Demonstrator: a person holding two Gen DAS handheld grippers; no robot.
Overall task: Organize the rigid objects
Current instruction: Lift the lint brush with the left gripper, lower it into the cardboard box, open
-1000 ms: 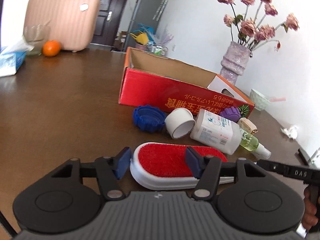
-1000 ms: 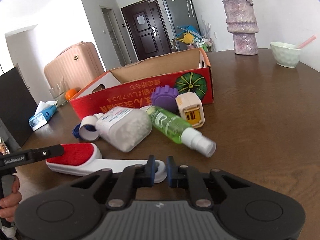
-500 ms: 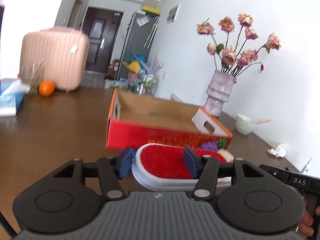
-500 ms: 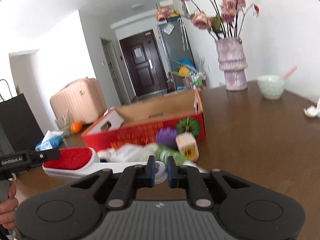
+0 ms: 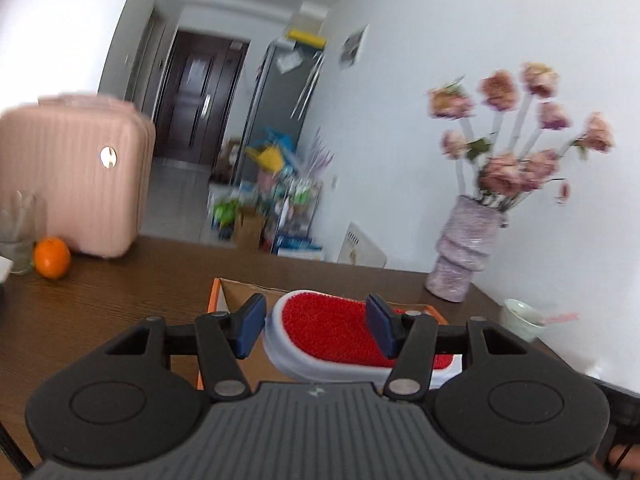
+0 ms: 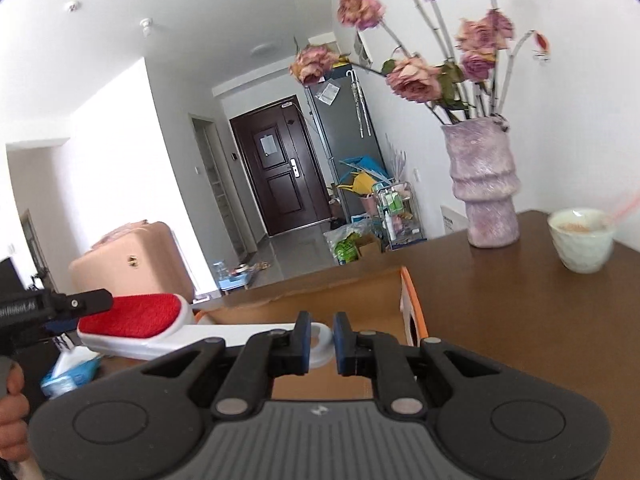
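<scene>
A white lint brush with a red pad [image 5: 332,328] is held in the air by both grippers, over the open cardboard box [image 5: 232,292]. My left gripper [image 5: 316,330] is shut on the brush head, one blue pad on each side. My right gripper [image 6: 321,342] is shut on the ring end of the white handle [image 6: 256,334]. The brush head [image 6: 132,316] and the left gripper's finger [image 6: 68,306] show at the left of the right wrist view. The box's inside wall [image 6: 340,300] lies just beyond the handle. The other loose objects are hidden below.
A purple vase of dried roses [image 6: 484,188] and a pale bowl [image 6: 580,240] stand on the brown table at the right. A pink suitcase [image 5: 72,176], an orange [image 5: 51,257] and a glass [image 5: 16,236] stand at the far left. A tissue pack [image 6: 72,372] lies low left.
Both grippers have lifted the brush off the table and carried it up over the box. The bottles and caps have dropped out of view.
</scene>
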